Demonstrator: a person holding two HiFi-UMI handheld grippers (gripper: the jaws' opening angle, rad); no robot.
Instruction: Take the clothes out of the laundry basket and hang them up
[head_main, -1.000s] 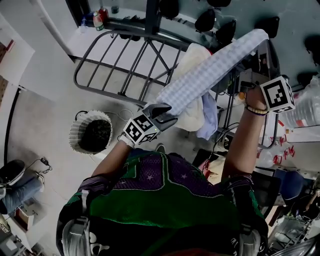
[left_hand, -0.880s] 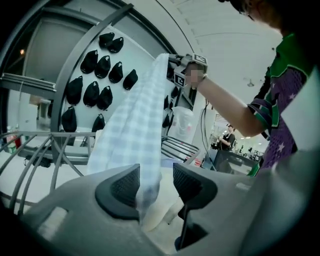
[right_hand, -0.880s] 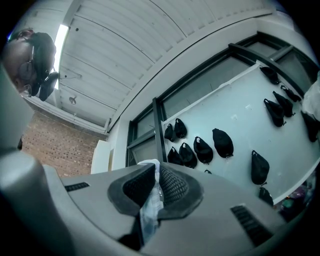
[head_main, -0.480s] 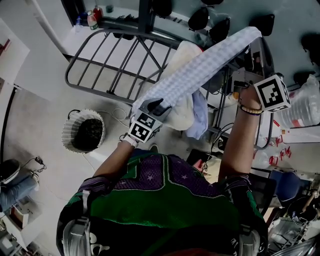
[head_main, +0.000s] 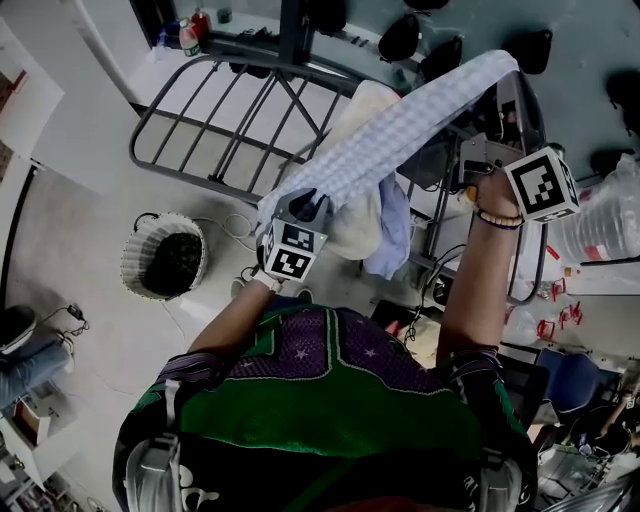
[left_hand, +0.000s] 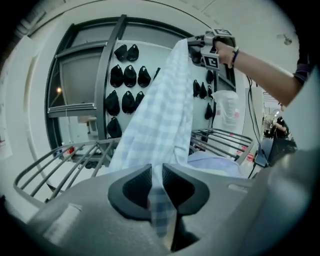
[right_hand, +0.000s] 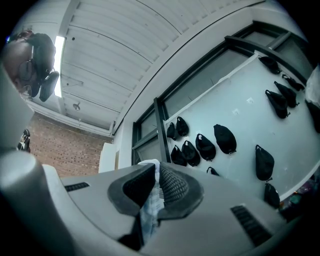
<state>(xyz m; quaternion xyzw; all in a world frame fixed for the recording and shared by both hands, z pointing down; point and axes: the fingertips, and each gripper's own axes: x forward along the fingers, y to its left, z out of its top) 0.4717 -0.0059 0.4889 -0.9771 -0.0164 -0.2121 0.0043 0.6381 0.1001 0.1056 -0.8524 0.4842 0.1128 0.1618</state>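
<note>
Checked cloth held taut over the drying rack

My left gripper has just been closing its fingers onto the low end of the pale blue-and-white cloth, and they now pinch it. My right gripper is clamped on the high end. The laundry basket stands on the floor, its contents dark. Labels on the bottles are too small to read; my cubes carry square black-and-white markers.

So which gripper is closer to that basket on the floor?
Left. The left gripper, jaws just closing on the checked cloth, hangs near the basket; the right gripper holds the cloth's other end, much farther away.
</note>
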